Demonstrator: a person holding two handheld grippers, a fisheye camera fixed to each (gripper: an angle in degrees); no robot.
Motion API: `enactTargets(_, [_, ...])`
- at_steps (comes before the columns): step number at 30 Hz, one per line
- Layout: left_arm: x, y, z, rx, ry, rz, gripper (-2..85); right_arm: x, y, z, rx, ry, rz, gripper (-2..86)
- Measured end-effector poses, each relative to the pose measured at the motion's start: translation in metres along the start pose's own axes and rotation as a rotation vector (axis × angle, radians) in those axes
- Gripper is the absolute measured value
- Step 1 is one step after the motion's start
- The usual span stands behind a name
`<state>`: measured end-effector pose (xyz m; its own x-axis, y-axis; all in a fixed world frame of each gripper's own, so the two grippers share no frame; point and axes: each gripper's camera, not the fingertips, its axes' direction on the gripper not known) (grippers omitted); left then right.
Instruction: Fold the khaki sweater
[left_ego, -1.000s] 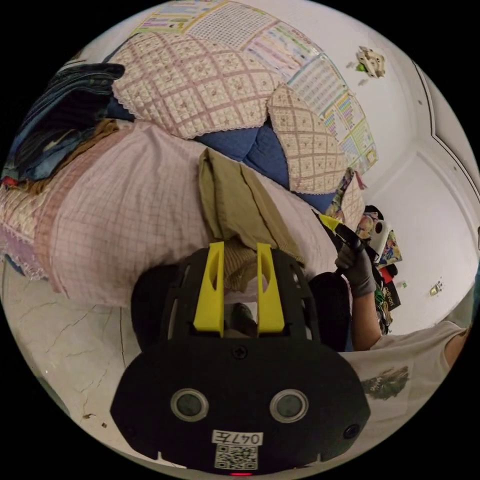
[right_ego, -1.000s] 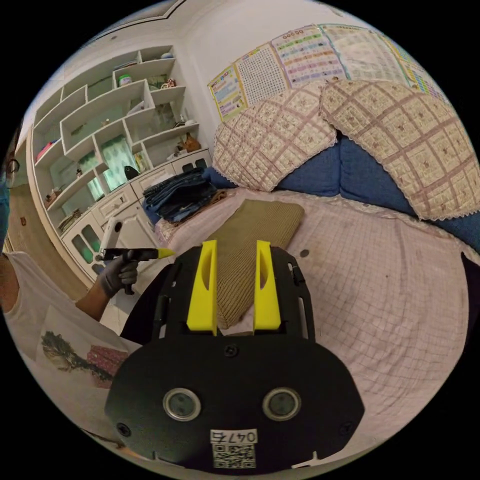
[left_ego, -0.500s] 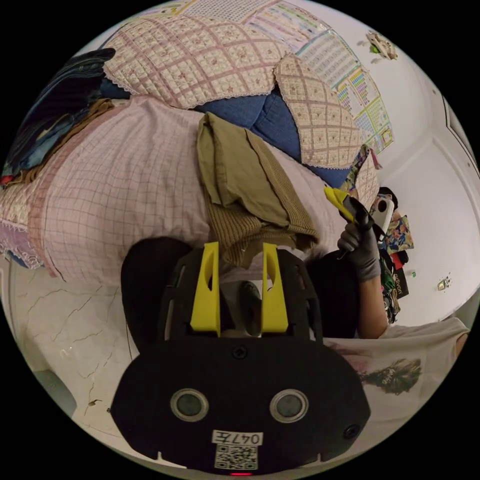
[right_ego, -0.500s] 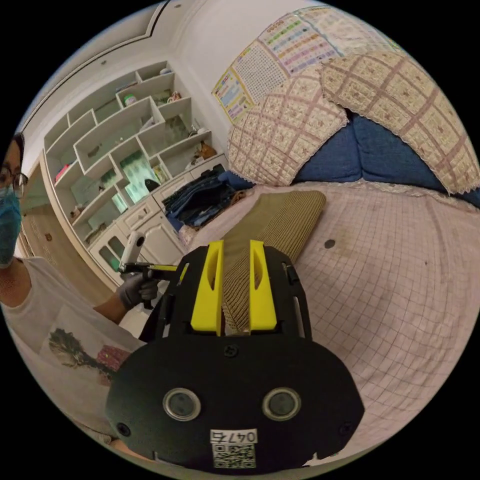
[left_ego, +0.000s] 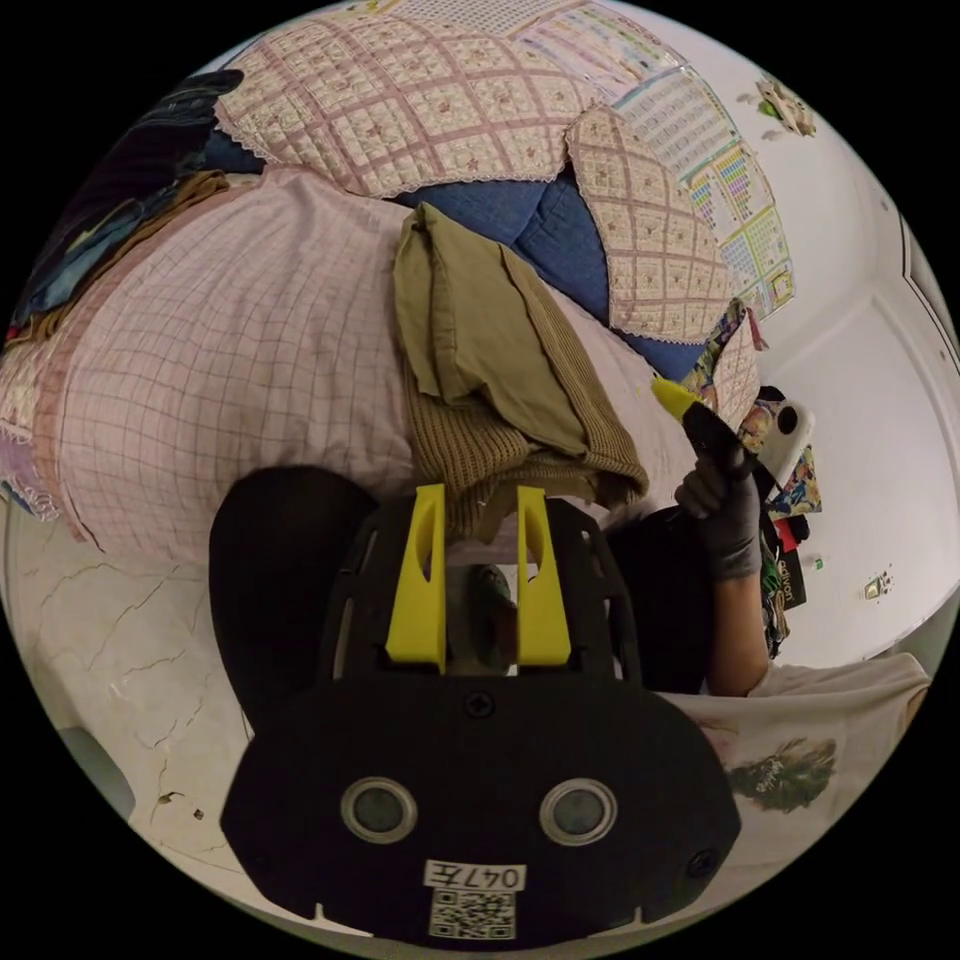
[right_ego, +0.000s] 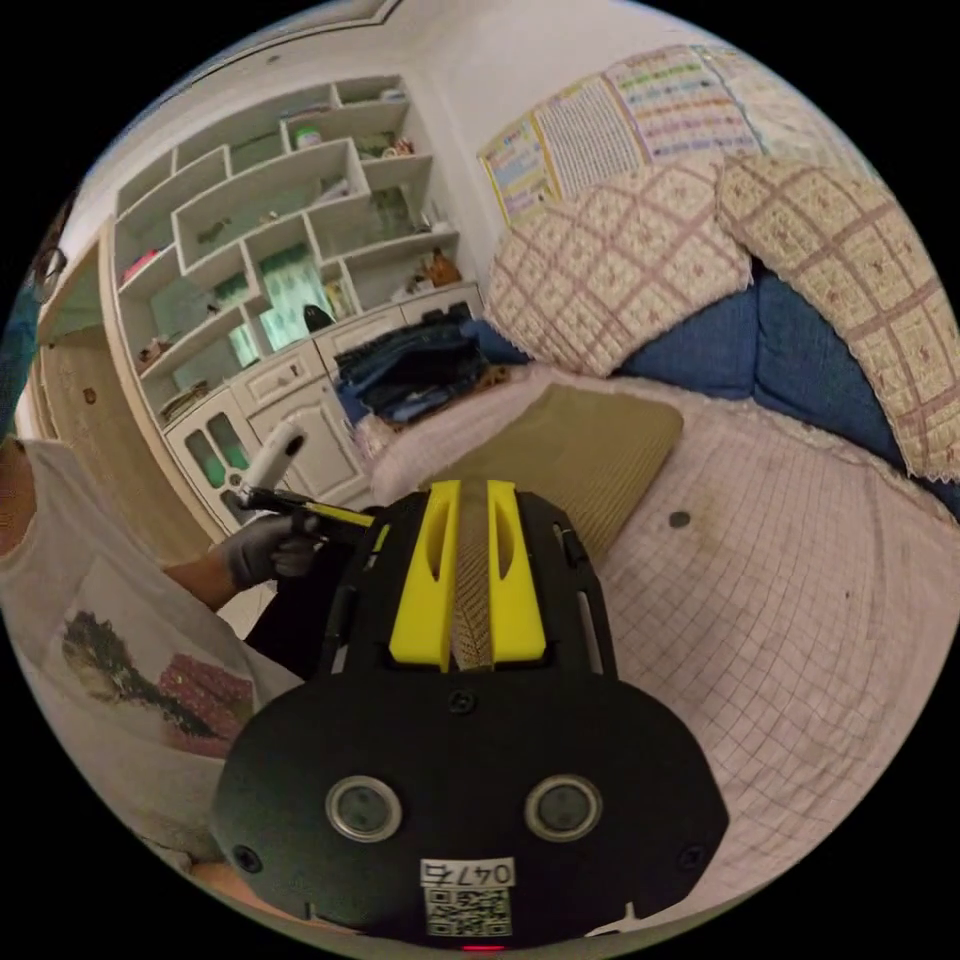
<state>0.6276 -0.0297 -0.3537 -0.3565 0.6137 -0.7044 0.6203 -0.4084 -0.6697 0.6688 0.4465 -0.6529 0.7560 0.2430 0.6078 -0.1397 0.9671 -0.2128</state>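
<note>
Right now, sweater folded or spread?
Folded: the khaki sweater lies as a narrow layered strip on the pink checked sheet.

Both views look close over the bed's edge, sharing the sweater.

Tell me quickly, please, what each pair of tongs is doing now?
Left tongs: open, at the khaki sweater's hem, nothing gripped.
Right tongs: shut on the khaki sweater.

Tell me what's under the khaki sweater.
The khaki sweater lies on a pink checked bed cover. Whatever the cover hides beneath the sweater cannot be seen.
</note>
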Motion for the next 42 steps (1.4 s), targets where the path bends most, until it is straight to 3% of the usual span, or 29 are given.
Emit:
enactTargets(6, [-0.003, -0.001, -0.008, -0.003, 0.038, -0.022, 6.9, -0.042, 0.006, 0.006, -0.051, 0.015, -0.16, 4.9])
enactTargets(12, [-0.003, 0.004, -0.033, 0.011, 0.068, -0.036, 1.2, -0.101, 0.018, 0.035, -0.156, 0.174, -0.397, 12.9])
enactTargets(17, [0.025, 0.0, -0.039, -0.073, -0.016, 0.028, 9.1, -0.151, 0.035, 0.061, -0.189, 0.283, -0.586, 14.1])
enactTargets(21, [0.048, -0.008, -0.025, -0.104, -0.019, 0.027, 9.5, -0.141, 0.03, 0.045, -0.075, 0.289, -0.458, 11.4])
enactTargets(23, [0.052, -0.011, -0.022, -0.102, -0.018, 0.012, 8.4, -0.109, 0.027, 0.029, -0.022, 0.268, -0.263, 6.8])
enactTargets(28, [0.053, -0.011, -0.032, -0.082, 0.015, -0.009, 2.8, -0.052, 0.036, 0.044, -0.242, 0.299, 0.038, 0.4])
enactTargets(31, [0.051, -0.006, -0.045, -0.068, 0.06, -0.024, 0.2, -0.051, 0.044, 0.068, -0.395, 0.338, 0.029, 0.2])
enactTargets(34, [0.055, -0.002, -0.061, -0.052, 0.091, -0.017, -0.6, -0.069, 0.048, 0.052, -0.274, 0.385, -0.023, 2.2])
enactTargets(38, [0.065, -0.003, -0.086, -0.032, 0.137, -0.006, -0.8, -0.139, 0.06, 0.043, -0.103, 0.271, -0.303, 1.2])
enactTargets(42, [0.072, -0.002, -0.091, -0.059, 0.119, 0.006, -0.8, -0.184, 0.081, 0.097, -0.244, 0.111, -0.366, -0.1])
